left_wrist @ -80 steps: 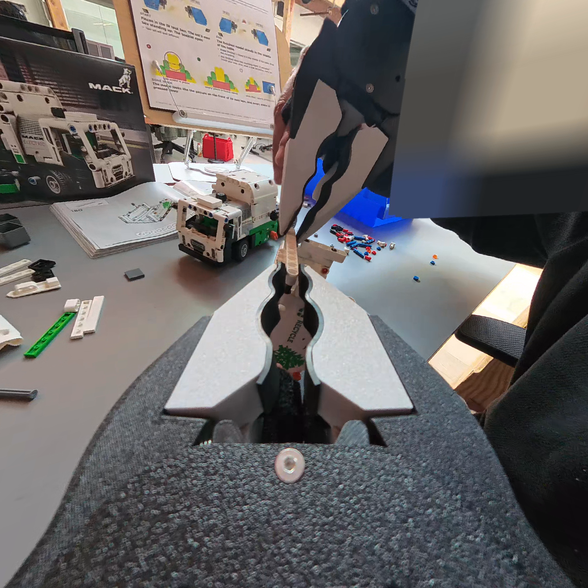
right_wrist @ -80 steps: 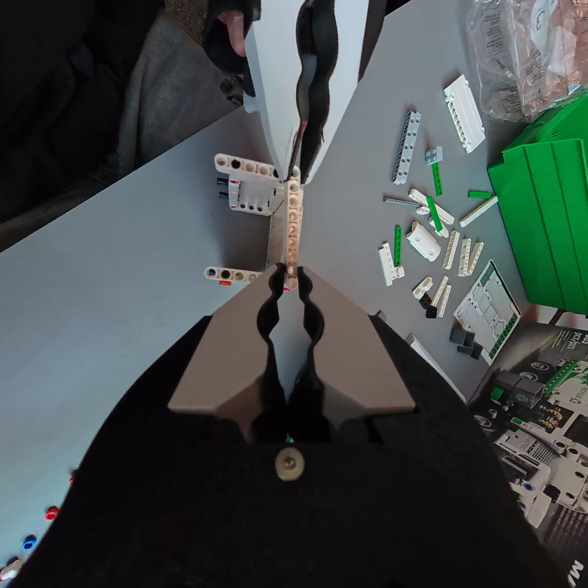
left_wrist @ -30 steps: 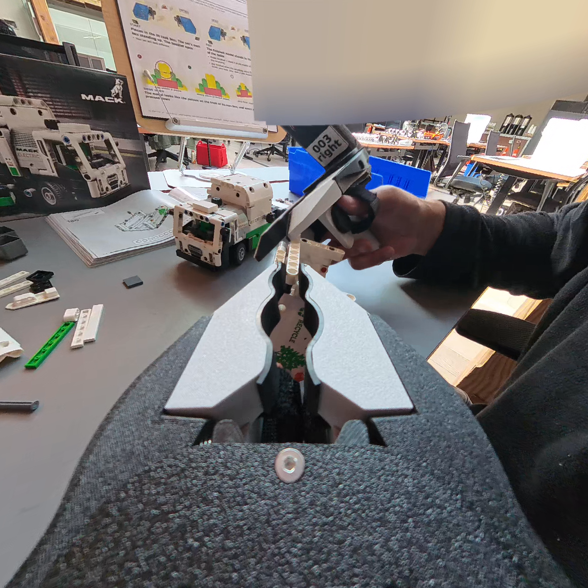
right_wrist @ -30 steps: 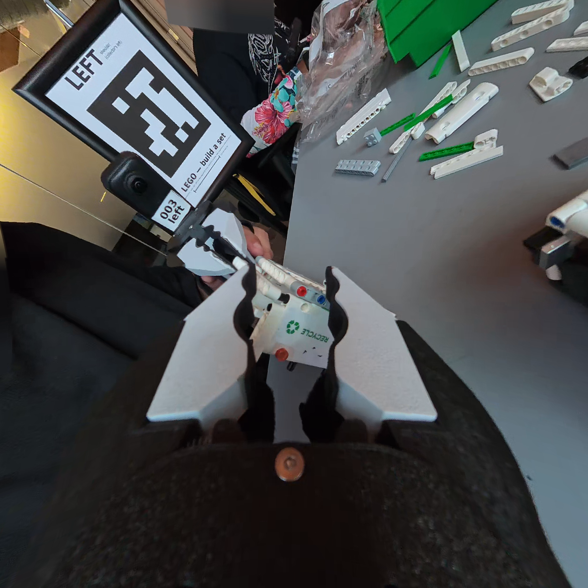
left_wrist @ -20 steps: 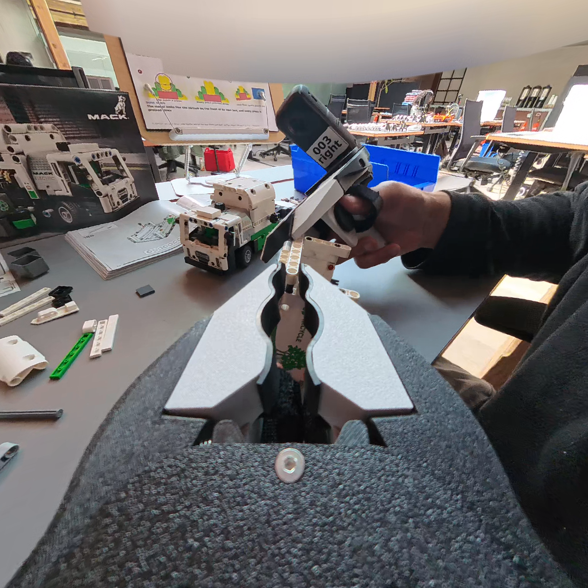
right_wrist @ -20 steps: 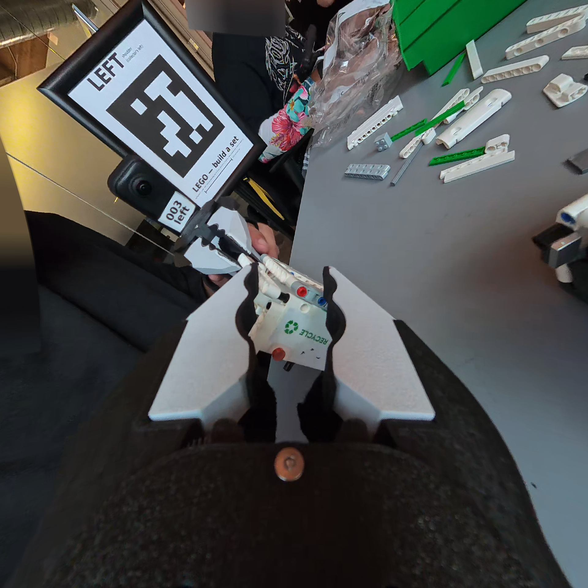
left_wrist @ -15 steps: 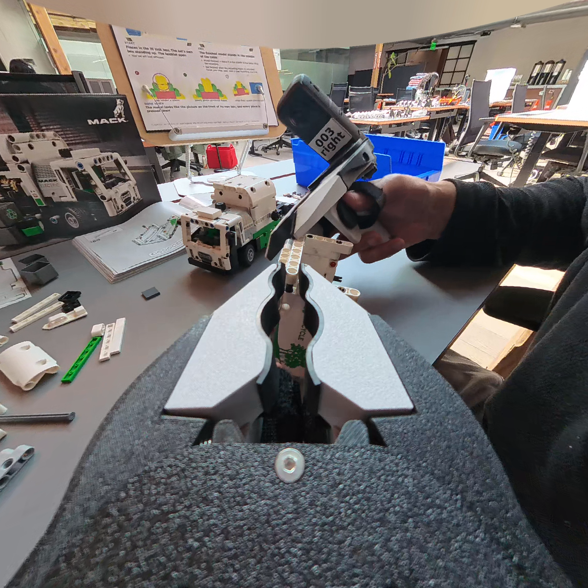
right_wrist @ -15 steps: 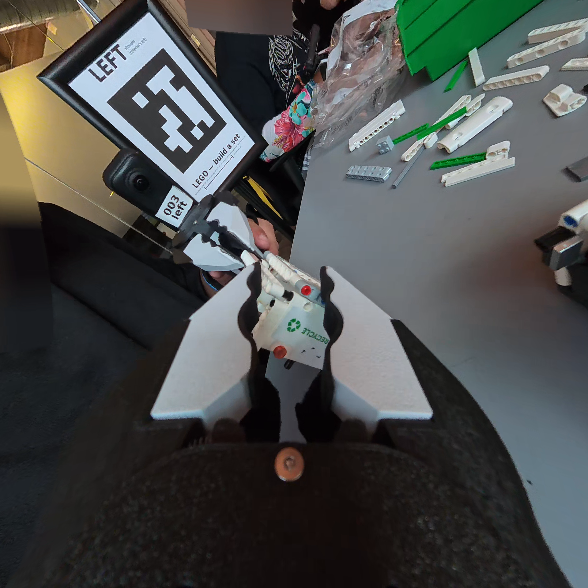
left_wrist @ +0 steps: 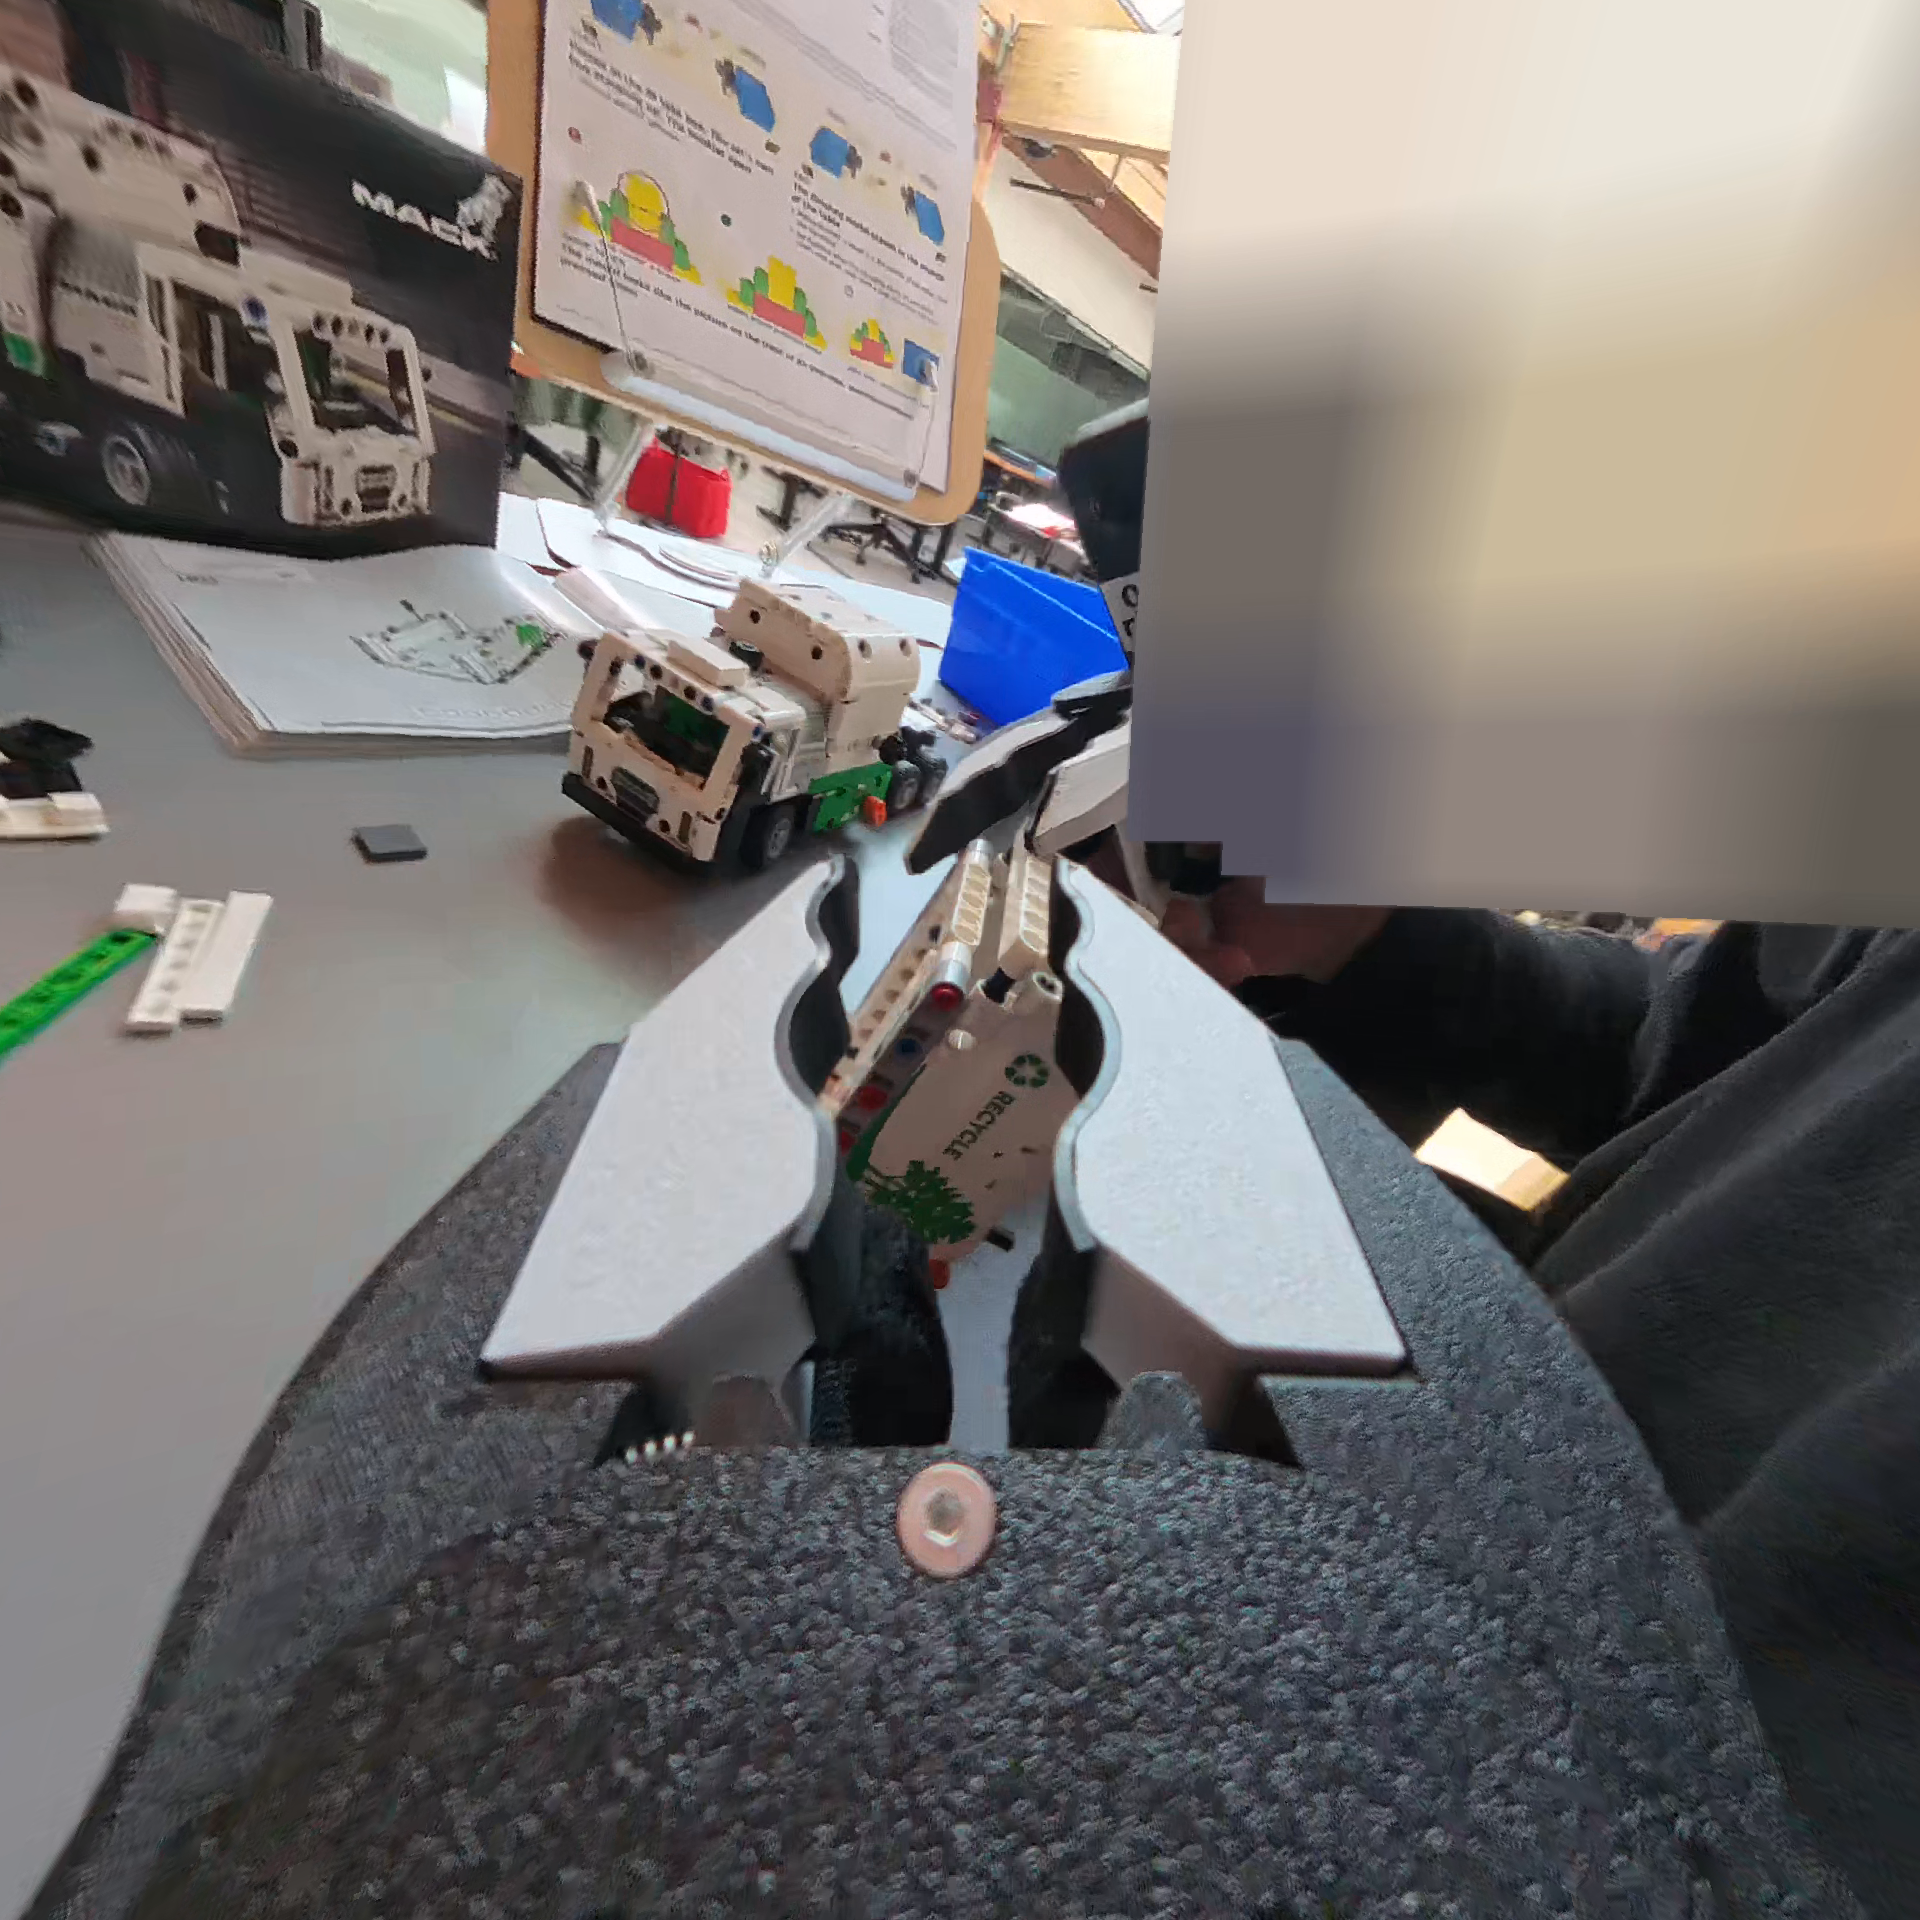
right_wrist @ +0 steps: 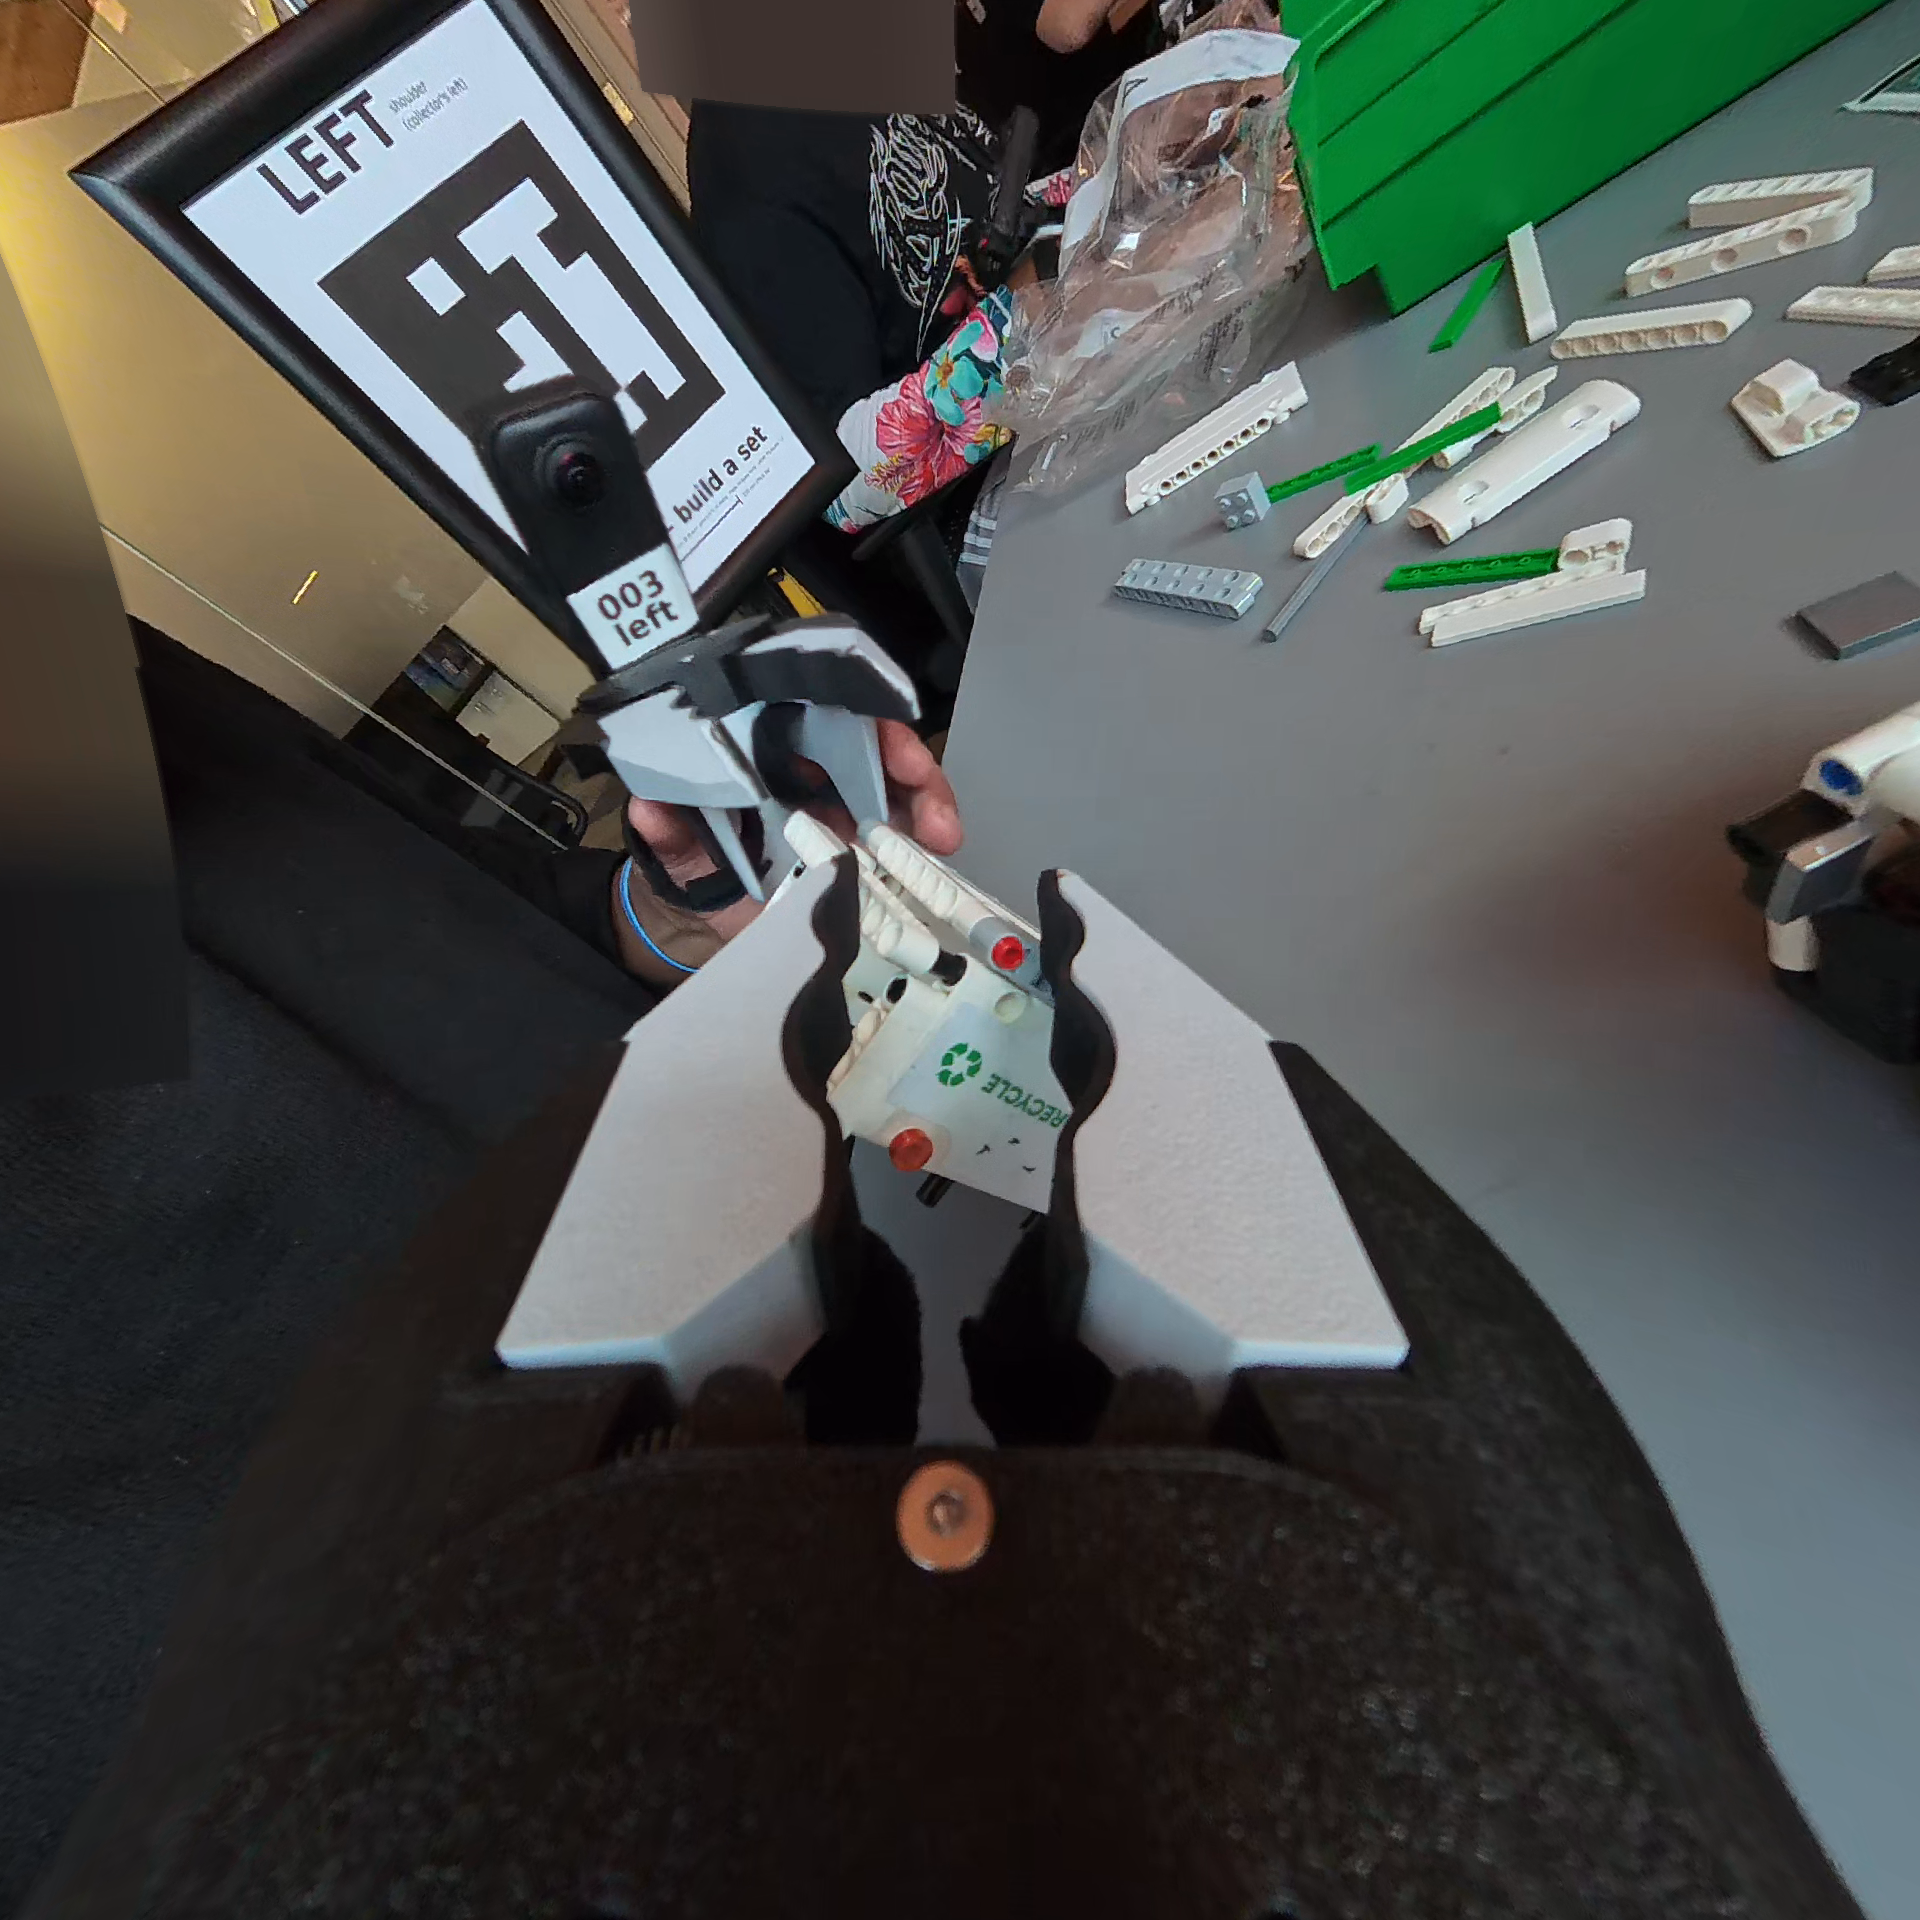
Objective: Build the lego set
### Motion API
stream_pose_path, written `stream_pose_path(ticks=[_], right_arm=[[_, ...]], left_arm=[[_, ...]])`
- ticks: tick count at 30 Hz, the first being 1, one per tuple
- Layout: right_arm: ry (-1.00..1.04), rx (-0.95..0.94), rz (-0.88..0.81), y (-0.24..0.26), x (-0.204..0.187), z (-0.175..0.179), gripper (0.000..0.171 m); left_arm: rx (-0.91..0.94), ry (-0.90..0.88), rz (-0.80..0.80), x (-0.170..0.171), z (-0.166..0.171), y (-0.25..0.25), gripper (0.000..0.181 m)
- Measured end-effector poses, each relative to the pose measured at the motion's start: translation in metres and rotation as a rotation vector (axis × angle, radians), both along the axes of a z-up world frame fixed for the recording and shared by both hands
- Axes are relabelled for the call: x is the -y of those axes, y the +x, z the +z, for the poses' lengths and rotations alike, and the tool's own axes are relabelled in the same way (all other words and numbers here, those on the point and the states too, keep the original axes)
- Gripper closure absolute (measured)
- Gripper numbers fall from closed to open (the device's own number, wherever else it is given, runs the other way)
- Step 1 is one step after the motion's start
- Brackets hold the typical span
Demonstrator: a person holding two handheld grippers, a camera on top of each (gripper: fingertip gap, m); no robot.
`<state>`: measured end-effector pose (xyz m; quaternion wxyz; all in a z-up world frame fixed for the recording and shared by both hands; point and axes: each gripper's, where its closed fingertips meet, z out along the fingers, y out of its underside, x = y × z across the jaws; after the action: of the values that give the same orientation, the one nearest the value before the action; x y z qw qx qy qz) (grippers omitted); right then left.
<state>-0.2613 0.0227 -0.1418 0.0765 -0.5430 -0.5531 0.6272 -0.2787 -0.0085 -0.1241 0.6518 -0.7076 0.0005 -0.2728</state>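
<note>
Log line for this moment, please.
left gripper open, around white sub-assembly | right gripper shut on it | held above table

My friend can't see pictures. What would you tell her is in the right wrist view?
The right gripper has its fingers around a white lego piece with a green sticker, held above a grey table. The left gripper, in a hand, meets its far end. Loose white and green parts lie beyond.

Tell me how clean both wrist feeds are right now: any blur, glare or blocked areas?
Left wrist view: smeared background, truck soft, a laid-over blur patch fills the upper right; held white assembly fairly sharp. Right wrist view: crisp on the assembly, dark along the left edge, no glare.
</note>
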Motion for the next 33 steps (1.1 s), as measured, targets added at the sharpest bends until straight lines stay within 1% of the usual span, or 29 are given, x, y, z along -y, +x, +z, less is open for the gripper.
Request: stream_pose_path(ticks=[4,7,9,12,15,18,20,25,28,30,32,33], right_arm=[[-0.029,-0.008,0.008,0.000,0.001,0.001,0.140],[-0.076,-0.010,0.021,0.000,0.002,0.000,0.139],[-0.103,-0.013,0.029,0.000,0.002,0.000,0.139],[-0.135,-0.018,0.040,0.001,0.001,0.000,0.139],[-0.133,-0.023,0.044,0.001,0.002,0.000,0.139],[-0.122,-0.027,0.045,0.001,0.002,0.000,0.140],[-0.119,-0.026,0.045,0.001,0.002,0.000,0.140],[-0.109,-0.024,0.042,0.001,0.001,0.000,0.141],[-0.116,-0.018,0.046,0.001,0.001,0.000,0.140],[-0.108,-0.005,0.044,0.001,0.001,0.000,0.140],[-0.099,0.004,0.049,0.003,0.001,0.000,0.139],[-0.106,0.006,0.057,0.004,0.002,0.000,0.136]], left_arm=[[0.049,-0.034,-0.045,-0.005,-0.009,0.009,0.148],[0.052,-0.062,-0.072,-0.008,-0.016,0.016,0.153],[0.094,-0.070,-0.092,-0.008,-0.017,0.020,0.157],[0.148,-0.076,-0.110,-0.009,-0.017,0.020,0.156],[0.167,-0.063,-0.100,-0.008,-0.014,0.016,0.152],[0.208,-0.051,-0.093,-0.008,-0.010,0.010,0.152],[0.211,-0.048,-0.098,-0.009,-0.010,0.009,0.152],[0.185,-0.026,-0.111,-0.008,-0.007,0.012,0.168],[0.186,-0.033,-0.109,-0.009,-0.007,0.011,0.167],[0.200,-0.037,-0.110,-0.009,-0.009,0.010,0.162],[0.195,-0.041,-0.106,-0.010,-0.010,0.010,0.163],[0.187,-0.038,-0.102,-0.010,-0.010,0.010,0.162]])
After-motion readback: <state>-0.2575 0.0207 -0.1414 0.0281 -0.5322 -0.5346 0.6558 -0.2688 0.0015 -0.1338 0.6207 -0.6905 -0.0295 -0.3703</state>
